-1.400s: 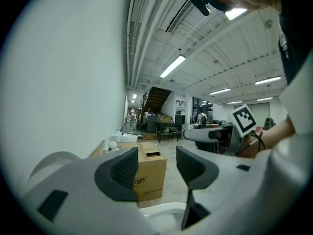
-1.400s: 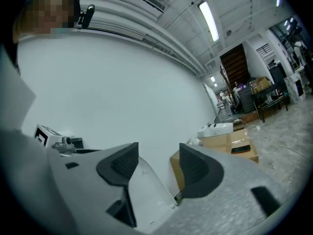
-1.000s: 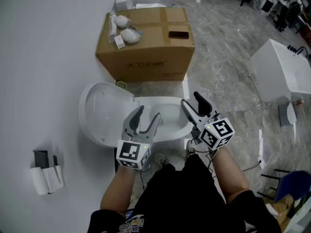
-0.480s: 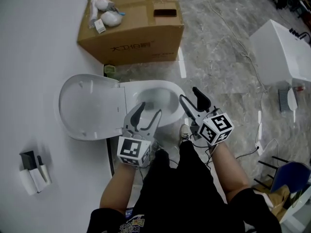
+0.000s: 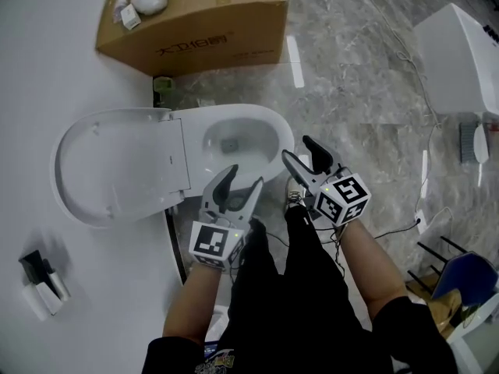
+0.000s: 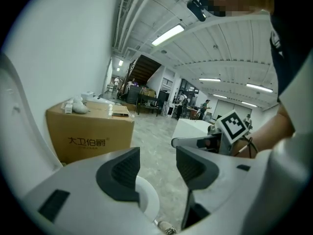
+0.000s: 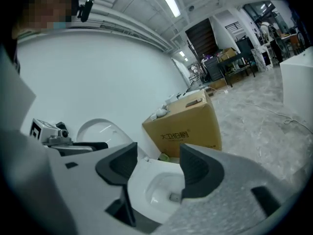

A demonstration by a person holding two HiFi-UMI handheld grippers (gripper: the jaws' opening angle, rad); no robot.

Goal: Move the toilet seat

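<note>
Glossy white oval toilet seat (image 5: 117,166) stands raised off the smooth ceramic bowl (image 5: 242,114), at its hinge end. Left gripper (image 5: 243,179) and right gripper (image 5: 300,150) hover at the bowl's near rim, dark padded jaws spread wide on nothing. A brown cardboard box (image 5: 195,29) sits beyond the bowl.

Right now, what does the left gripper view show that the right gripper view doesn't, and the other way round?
Only the left gripper view shows the right gripper with its marker cube, and a white unit on the floor behind it. Only the right gripper view shows the inside of the toilet bowl and the left gripper. Both show the cardboard box, the raised toilet seat (just an edge in the left gripper view), and their own gripper open with nothing between its jaws.
</note>
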